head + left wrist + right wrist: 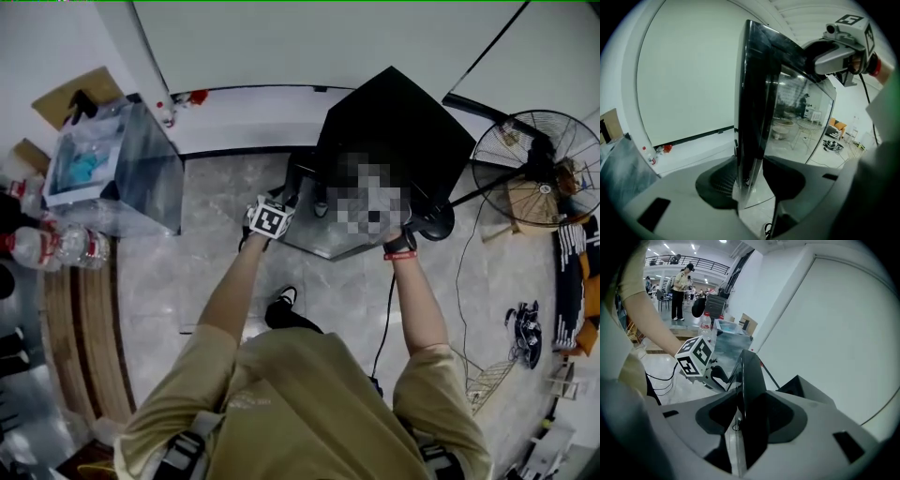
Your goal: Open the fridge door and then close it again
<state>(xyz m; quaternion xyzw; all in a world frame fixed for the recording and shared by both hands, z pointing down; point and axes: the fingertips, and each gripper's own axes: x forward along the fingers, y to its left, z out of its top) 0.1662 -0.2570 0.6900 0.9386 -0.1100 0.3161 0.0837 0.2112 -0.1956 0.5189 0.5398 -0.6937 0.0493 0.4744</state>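
The black fridge (394, 122) stands against the white wall, its glass-fronted door (307, 232) swung out toward me. My left gripper (286, 208) with its marker cube holds the door's left end. The right gripper (412, 230) sits at the right end, mostly hidden behind my hand and a blurred patch. In the left gripper view the door's edge (757, 93) runs upright between the pads of the left gripper (750, 180), and the right gripper (846, 42) shows up top. In the right gripper view the right gripper (740, 420) clamps the door's dark edge (752, 380), beyond it the left gripper (696, 357).
A floor fan (539, 169) stands right of the fridge. A clear box (112, 164) and water bottles (56, 248) lie at the left by a wooden bench (80, 319). A cable (384, 328) trails over the tiled floor. People stand far off (677, 287).
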